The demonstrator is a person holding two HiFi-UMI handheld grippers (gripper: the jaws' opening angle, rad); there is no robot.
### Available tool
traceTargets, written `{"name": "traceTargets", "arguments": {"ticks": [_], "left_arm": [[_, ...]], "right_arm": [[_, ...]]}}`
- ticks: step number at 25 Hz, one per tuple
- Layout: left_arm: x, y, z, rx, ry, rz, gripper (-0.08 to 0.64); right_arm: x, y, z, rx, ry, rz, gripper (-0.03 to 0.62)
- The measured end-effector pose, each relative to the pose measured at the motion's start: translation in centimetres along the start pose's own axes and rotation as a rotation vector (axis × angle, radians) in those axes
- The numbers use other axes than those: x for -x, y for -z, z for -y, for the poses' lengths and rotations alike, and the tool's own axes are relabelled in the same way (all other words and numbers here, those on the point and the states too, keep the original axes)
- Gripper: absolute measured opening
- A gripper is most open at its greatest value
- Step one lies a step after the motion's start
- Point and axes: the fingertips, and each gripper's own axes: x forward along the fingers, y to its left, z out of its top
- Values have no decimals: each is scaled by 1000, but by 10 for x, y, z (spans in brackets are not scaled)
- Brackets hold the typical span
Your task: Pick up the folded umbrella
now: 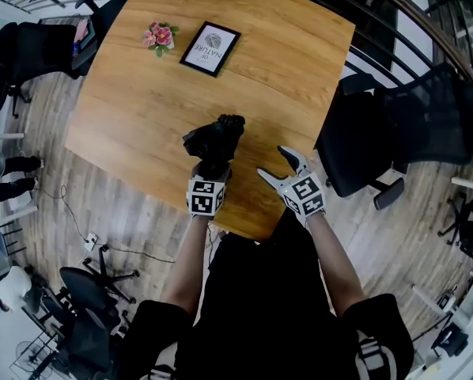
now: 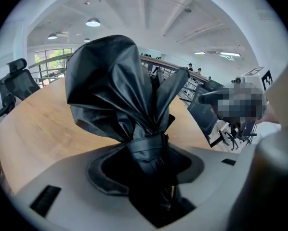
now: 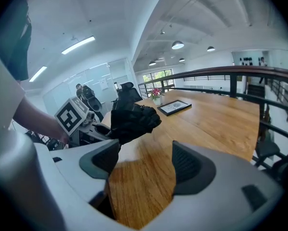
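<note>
The left gripper (image 1: 211, 169) is clamped on the umbrella (image 1: 215, 142): in the left gripper view its jaws pinch the strapped neck of the black bundle (image 2: 120, 85), with the loose canopy fabric bunching above them. The umbrella sits near the front edge of the table (image 1: 141, 93), and in the right gripper view it looks to hang just clear of the wood rather than rest on it. The right gripper (image 1: 274, 162) stands just beside it with its jaws wide and nothing but bare tabletop between them (image 3: 144, 165). The step in hand seems to be the lift itself. To do it well, the pinch should sit on the firm neck under the strap, not on slack fabric, which could slide out. A straight upward raise, with the wrist steady so the heavier canopy end does not swing, is the safer choice. The right gripper is best held aside, or brought under the bundle only if it sags.
</note>
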Motion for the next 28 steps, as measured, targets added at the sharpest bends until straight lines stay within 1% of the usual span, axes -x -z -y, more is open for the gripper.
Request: {"name": "traceTargets", "arguments": {"ticks": [3,9,21,28], "left_arm": [[14,-8,-2,-5,-8,33,235],[44,-19,-5,11,-20,99,235],[104,-24,-6,-11,-42,197,235],[133,-23,-3,-50,-55,242,235]], "right_arm": [[0,-5,-9,16,5,9,362],[5,-17,-28,50,19,40,367],[21,-35,-51,79,74,106,365],[34,-42,-59,85,119,155,357]]}}
